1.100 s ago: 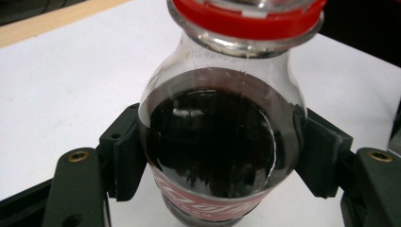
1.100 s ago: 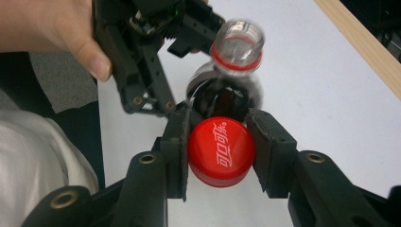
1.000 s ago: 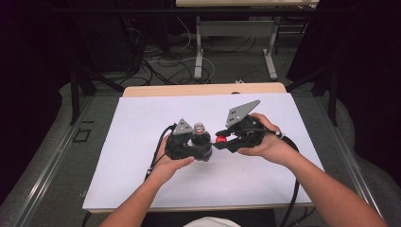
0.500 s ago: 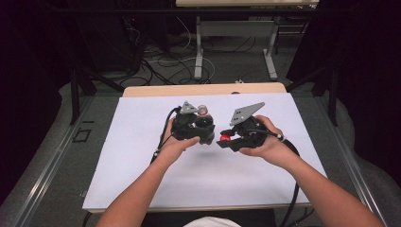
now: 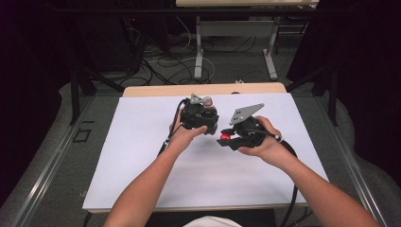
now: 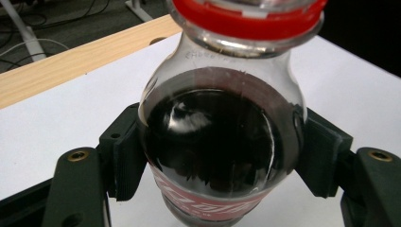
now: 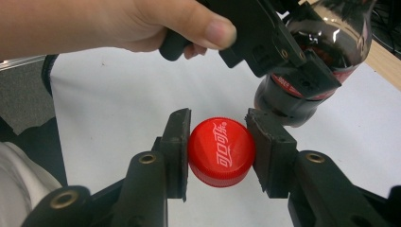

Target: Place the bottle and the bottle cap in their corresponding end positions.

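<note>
The left gripper (image 6: 220, 156) has its jaws pinching the belly of a cola bottle (image 6: 213, 142) held between them above the white surface (image 5: 142, 156), while the right gripper (image 7: 220, 151) has its jaws clamped on the red bottle cap (image 7: 221, 151), beside the bottle.

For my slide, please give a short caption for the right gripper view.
Right gripper clamps a red bottle cap above the white table; the left gripper holds the cola bottle.
</note>
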Demonstrator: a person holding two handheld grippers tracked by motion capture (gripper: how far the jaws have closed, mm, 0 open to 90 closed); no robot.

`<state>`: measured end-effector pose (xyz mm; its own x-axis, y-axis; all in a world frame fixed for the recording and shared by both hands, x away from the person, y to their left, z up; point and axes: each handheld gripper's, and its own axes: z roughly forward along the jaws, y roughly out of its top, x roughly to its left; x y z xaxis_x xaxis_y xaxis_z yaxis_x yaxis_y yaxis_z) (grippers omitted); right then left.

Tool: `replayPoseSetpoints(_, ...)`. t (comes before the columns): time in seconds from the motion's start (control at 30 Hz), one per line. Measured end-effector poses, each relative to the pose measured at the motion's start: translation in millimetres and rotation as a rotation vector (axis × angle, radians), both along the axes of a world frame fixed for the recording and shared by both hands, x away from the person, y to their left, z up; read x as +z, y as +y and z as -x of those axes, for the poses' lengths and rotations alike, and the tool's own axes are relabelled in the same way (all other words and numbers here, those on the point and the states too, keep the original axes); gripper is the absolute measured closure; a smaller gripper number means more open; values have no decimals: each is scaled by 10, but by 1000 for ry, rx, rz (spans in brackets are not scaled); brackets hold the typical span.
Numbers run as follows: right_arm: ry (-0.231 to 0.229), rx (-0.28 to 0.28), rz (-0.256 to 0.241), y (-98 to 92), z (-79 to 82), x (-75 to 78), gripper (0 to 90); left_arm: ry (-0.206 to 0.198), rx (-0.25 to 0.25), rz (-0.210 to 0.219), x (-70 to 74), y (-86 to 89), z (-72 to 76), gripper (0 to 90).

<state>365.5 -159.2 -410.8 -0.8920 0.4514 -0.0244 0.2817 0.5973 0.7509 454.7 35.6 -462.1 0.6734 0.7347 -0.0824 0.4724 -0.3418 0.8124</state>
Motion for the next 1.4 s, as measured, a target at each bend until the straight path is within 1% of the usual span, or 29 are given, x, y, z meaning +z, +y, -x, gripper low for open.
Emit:
replayPoseSetpoints(0.03, -9, 1, -8, -1, -6, -8, 612, 2, 0, 4, -31, -4, -25, 297)
replayPoseSetpoints(0.1, -7, -9, -10, -7, -9, -25, 612, 2, 7, 3, -87, -12, -70, 298)
replayPoseSetpoints(0.17, 8, 3, -1, -14, -22, -45, 612, 13, 15, -2, -136, -33, -111, 298)
replayPoseSetpoints(0.2, 0, -3, -4, -9, -26, -61, 612, 7, 16, -6, -163, -42, -128, 298)
replayPoseSetpoints(0.23, -4, -17, -3, -6, -24, -71, 612, 27, 9, -19, -173, -45, -138, 298)
replayPoseSetpoints(0.3, 8, 5, 1, -15, -30, -79, 612, 42, 7, -19, -222, -47, -170, 298)
replayPoseSetpoints(0.33, 0, -2, -9, -11, -29, -90, 612, 44, 4, -17, -242, -45, -182, 298)
replayPoseSetpoints(0.37, 5, 1, -7, -11, -33, -92, 612, 38, 17, -14, -271, -56, -182, 298)
replayPoseSetpoints(0.4, 1, -9, -7, -9, -30, -95, 612, 39, 15, -28, -280, -50, -184, 298)
replayPoseSetpoints(0.43, -2, -9, -8, -9, -33, -94, 612, 38, 17, -28, -302, -48, -184, 298)
replayPoseSetpoints(0.5, 2, -7, -12, -7, -36, -92, 612, 54, 14, -30, -329, -19, -187, 298)
replayPoseSetpoints(0.53, 3, -5, -11, -5, -35, -94, 612, 53, 27, -18, -354, -21, -181, 298)
replayPoseSetpoints(0.63, 11, -2, -7, 3, -34, -98, 612, 56, 12, -26, -394, 14, -171, 297)
replayPoseSetpoints(0.67, 8, -5, -8, 9, -30, -102, 612, 67, 13, -20, -411, 19, -165, 297)
replayPoseSetpoints(0.7, 11, 1, -5, 12, -30, -103, 612, 54, 11, -20, -417, 32, -167, 297)
replayPoseSetpoints(0.73, 8, -8, -5, 21, -31, -109, 612, 57, 9, -10, -424, 43, -167, 297)
replayPoseSetpoints(0.77, 0, -4, -3, 27, -38, -112, 612, 46, 12, 6, -441, 40, -167, 297)
replayPoseSetpoints(0.8, 9, 6, 5, 27, -38, -108, 612, 43, -4, -7, -441, 55, -164, 296)
replayPoseSetpoints(0.87, 8, 5, -4, 46, -31, -117, 612, 41, -13, -3, -449, 70, -155, 295)
replayPoseSetpoints(0.9, 8, 0, -4, 55, -28, -120, 612, 26, -5, 2, -464, 60, -144, 295)
replayPoseSetpoints(0.97, 14, 6, 1, 65, -25, -125, 612, 18, -32, -16, -464, 58, -126, 292)
replayPoseSetpoints(1.03, 3, 13, 7, 72, -30, -133, 612, 7, -37, -31, -468, 44, -107, 288)
replayPoseSetpoints(1.07, 8, 7, 4, 79, -24, -135, 612, -8, -35, -27, -480, 35, -98, 287)
replayPoseSetpoints(1.1, 20, 13, 12, 79, -24, -129, 612, -3, -36, -31, -479, 41, -91, 287)
replayPoseSetpoints(1.17, 8, 1, 4, 95, -20, -139, 612, 1, -30, -21, -489, 47, -86, 284)
replayPoseSetpoints(1.2, 9, 10, 5, 95, -18, -138, 612, -11, -27, -1, -506, 43, -88, 283)
replayPoseSetpoints(1.23, 12, 13, 5, 100, -20, -142, 612, 4, -34, -15, -498, 57, -87, 281)
replayPoseSetpoints(1.33, 16, 16, 6, 110, -24, -150, 612, 12, -42, -20, -516, 61, -100, 271)
replayPoseSetpoints(1.4, 20, 17, 13, 111, -26, -146, 612, 28, -44, -41, -544, 58, -102, 256)
